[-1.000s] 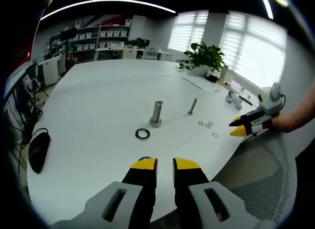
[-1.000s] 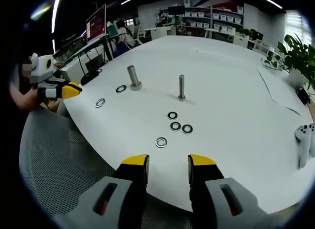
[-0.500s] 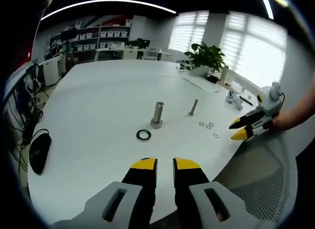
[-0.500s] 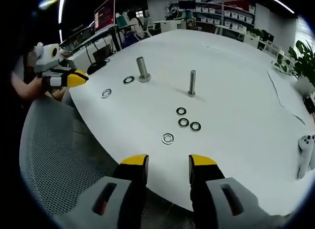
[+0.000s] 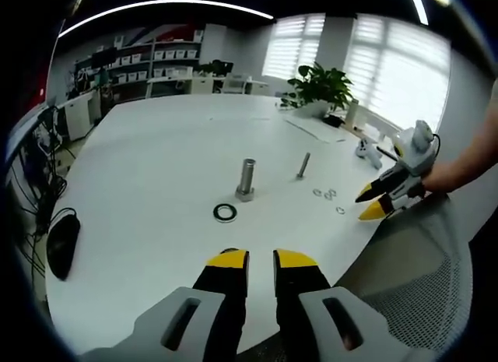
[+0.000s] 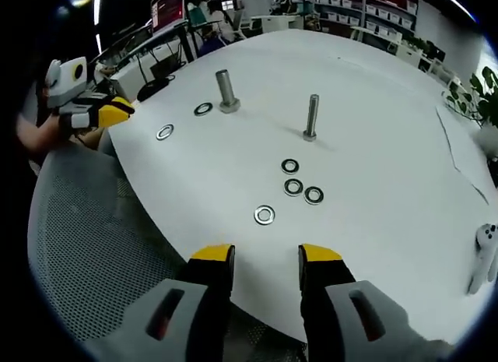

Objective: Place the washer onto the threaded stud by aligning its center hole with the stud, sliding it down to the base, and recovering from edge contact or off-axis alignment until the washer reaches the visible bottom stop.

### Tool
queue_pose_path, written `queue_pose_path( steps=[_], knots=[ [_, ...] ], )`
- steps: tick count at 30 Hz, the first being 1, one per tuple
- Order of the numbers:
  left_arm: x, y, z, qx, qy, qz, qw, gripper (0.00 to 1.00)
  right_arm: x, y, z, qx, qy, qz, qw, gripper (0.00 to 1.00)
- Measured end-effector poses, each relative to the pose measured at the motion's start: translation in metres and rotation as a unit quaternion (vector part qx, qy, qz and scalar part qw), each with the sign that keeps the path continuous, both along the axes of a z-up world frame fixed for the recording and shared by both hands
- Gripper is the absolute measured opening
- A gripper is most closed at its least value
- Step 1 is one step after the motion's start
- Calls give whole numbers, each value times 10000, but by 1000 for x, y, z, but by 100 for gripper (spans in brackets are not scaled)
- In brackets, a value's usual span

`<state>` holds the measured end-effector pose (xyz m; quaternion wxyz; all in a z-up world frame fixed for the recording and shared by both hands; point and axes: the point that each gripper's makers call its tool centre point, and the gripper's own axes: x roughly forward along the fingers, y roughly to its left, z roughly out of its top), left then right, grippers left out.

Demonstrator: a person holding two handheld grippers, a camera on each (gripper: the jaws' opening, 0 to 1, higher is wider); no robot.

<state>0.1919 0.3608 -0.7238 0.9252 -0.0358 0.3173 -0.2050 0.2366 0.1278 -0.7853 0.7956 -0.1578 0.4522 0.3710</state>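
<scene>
Two studs stand upright on the white table [image 5: 156, 152]: a thick one [image 5: 247, 177] [image 6: 226, 89] and a thin one [image 5: 303, 166] [image 6: 311, 117]. A dark large washer [image 5: 225, 212] [image 6: 203, 109] lies flat beside the thick stud. Another washer [image 6: 165, 132] lies near the table edge. Several small washers [image 6: 293, 187] [image 5: 331, 195] lie flat below the thin stud. My left gripper [image 5: 261, 261] [image 6: 113, 113] hovers at the table edge, its jaws a narrow gap apart and holding nothing. My right gripper [image 6: 266, 257] [image 5: 368, 205] is open and holds nothing, short of the nearest small washer [image 6: 264, 215].
A grey mesh chair [image 6: 93, 245] [image 5: 420, 276] sits under both grippers at the table's edge. A black mouse [image 5: 62, 241] lies at the left, a white controller [image 6: 486, 257] and a potted plant [image 5: 315, 86] at the far side. A person's hand [image 5: 459, 171] holds the right gripper.
The right gripper view has moved forward over the table, so the small washers sit nearer its jaws. The left gripper has barely moved. No washer has moved.
</scene>
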Motion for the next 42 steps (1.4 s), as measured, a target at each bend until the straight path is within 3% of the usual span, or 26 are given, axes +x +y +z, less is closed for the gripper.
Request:
queue_pose_path(
  steps=[8,17,23,35,42],
  knots=[
    [0,1,1,-12,-28,25,10000,11,17,18,2,-110,17,141,9998,35],
    [1,2,2,-25,-34,81,10000,13,21,29,-1,-322,181,309,9988,33],
    [2,4,1,-19,-25,118,9999,13,19,22,-9,-534,276,402,9974,33],
    [2,6,-1,13,62,184,9998,13,27,17,-10,-542,365,177,9977,33],
    [1,6,-2,29,84,176,9998,13,25,20,-11,-589,342,293,9973,33]
  ],
)
